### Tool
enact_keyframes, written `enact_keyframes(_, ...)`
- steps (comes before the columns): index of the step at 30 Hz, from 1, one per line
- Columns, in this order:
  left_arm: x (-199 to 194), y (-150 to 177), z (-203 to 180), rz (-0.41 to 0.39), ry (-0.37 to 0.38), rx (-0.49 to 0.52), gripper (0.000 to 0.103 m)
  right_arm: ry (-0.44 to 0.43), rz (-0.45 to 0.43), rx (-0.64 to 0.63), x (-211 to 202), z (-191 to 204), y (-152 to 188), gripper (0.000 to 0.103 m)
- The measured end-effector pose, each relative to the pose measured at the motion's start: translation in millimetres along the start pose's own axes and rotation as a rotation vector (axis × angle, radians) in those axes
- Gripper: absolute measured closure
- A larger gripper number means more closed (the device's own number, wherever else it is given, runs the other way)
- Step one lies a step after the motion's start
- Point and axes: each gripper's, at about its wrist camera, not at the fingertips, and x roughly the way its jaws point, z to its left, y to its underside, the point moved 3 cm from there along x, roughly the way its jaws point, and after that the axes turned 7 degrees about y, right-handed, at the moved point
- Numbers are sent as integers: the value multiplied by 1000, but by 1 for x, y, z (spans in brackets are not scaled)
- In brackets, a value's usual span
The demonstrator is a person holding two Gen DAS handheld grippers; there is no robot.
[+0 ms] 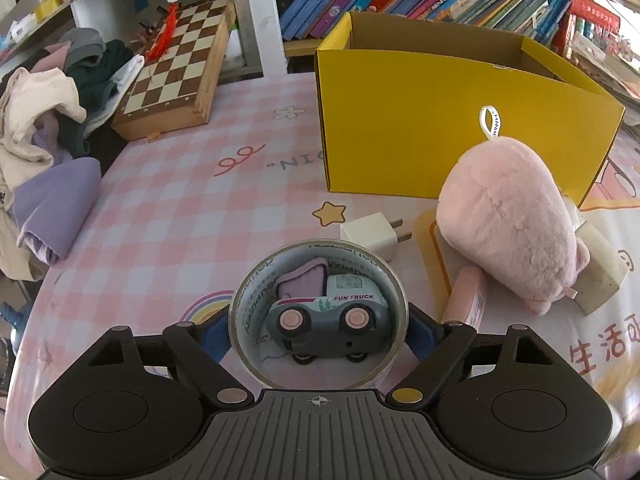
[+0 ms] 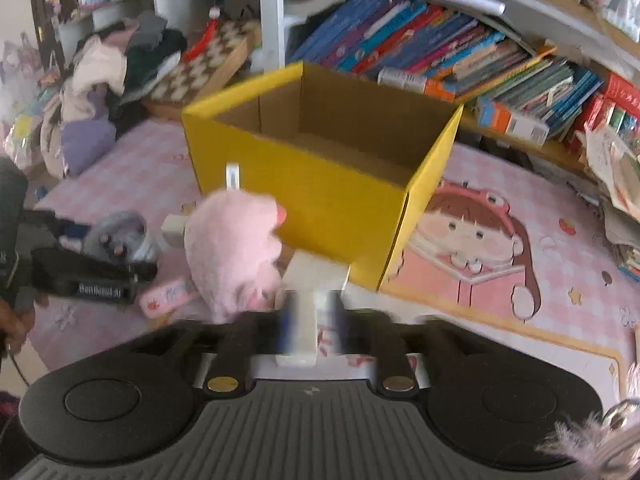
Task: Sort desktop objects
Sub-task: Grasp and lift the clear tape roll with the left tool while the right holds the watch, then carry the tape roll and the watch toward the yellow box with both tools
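step: pickup for boxing | left gripper point(image 1: 319, 330): jaws flank tape roll point(image 1: 318, 314) ringing toy truck point(image 1: 328, 318), contact unclear | right gripper point(image 2: 311, 326): white block point(image 2: 306, 308) straddled, grip unclear | next: yellow box point(image 2: 320, 184) to be reached

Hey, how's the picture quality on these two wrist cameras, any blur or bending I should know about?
Left wrist view: sharp; the lettering on the toy truck inside the tape roll reads clearly, while fisheye bends the yellow box edges and darkens the corners. Right wrist view: motion-smeared; the pink plush and the white block between the fingers look soft, and the bookshelf curves strongly.
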Motion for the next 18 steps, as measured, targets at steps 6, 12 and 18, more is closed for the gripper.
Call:
enact_keyframes(6, 2, -2, 0, -13, -3, -5, 17, -128, 110, -124, 7, 19, 17, 30)
enact_keyframes(12, 2, -1, 3, -20, -5, -31, 17, -256, 135, -204, 8, 33, 17, 36)
enact_keyframes(18, -17, -9, 7, -59, -22, -48, 17, -343, 126, -154, 6, 25, 2, 44)
